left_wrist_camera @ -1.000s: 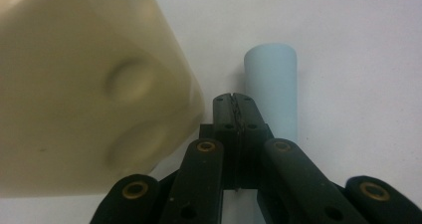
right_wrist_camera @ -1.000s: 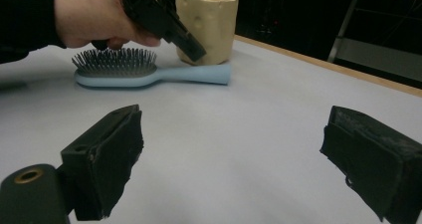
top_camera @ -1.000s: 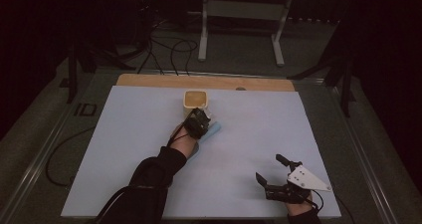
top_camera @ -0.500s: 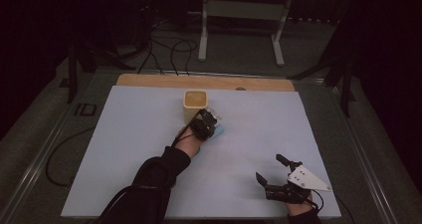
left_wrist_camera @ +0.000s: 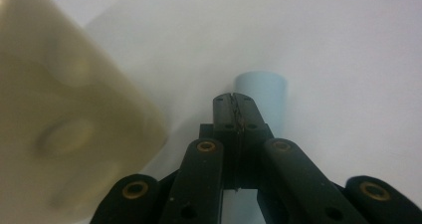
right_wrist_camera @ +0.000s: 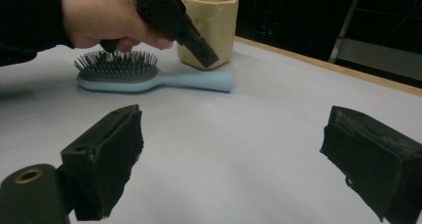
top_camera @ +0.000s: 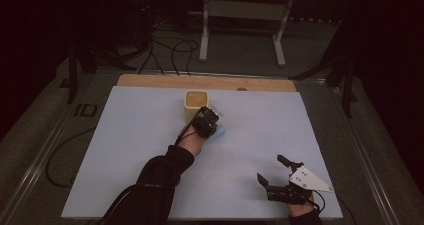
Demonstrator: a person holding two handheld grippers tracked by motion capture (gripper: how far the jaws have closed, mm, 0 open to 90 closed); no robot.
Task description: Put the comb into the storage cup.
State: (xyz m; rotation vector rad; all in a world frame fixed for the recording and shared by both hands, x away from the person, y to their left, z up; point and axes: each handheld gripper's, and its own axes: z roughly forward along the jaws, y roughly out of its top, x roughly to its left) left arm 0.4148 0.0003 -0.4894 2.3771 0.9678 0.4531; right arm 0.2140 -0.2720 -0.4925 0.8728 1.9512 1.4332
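Note:
A light blue hairbrush (right_wrist_camera: 149, 78) lies bristles up on the white table sheet (top_camera: 260, 130), just in front of a cream cup (right_wrist_camera: 211, 27). My left gripper (right_wrist_camera: 205, 58) hangs shut just over the brush handle (left_wrist_camera: 263, 90), with nothing between its jaws. From above, the left gripper (top_camera: 212, 120) sits beside the cup (top_camera: 196, 101), with a bit of blue brush (top_camera: 220, 133) showing under it. The cup (left_wrist_camera: 64, 124) is close on the left in the left gripper view. My right gripper (top_camera: 270, 168) rests near the front right, open and holding nothing, its pads (right_wrist_camera: 112, 152) wide apart.
A wooden strip (top_camera: 150, 81) runs along the table's far edge. Beyond it on the floor stand a metal frame (top_camera: 242, 20) and loose cables (top_camera: 170, 47). A cable (top_camera: 60, 155) trails off the left side.
My left hand has edged slightly to the right beside the cup. The right gripper has stayed put.

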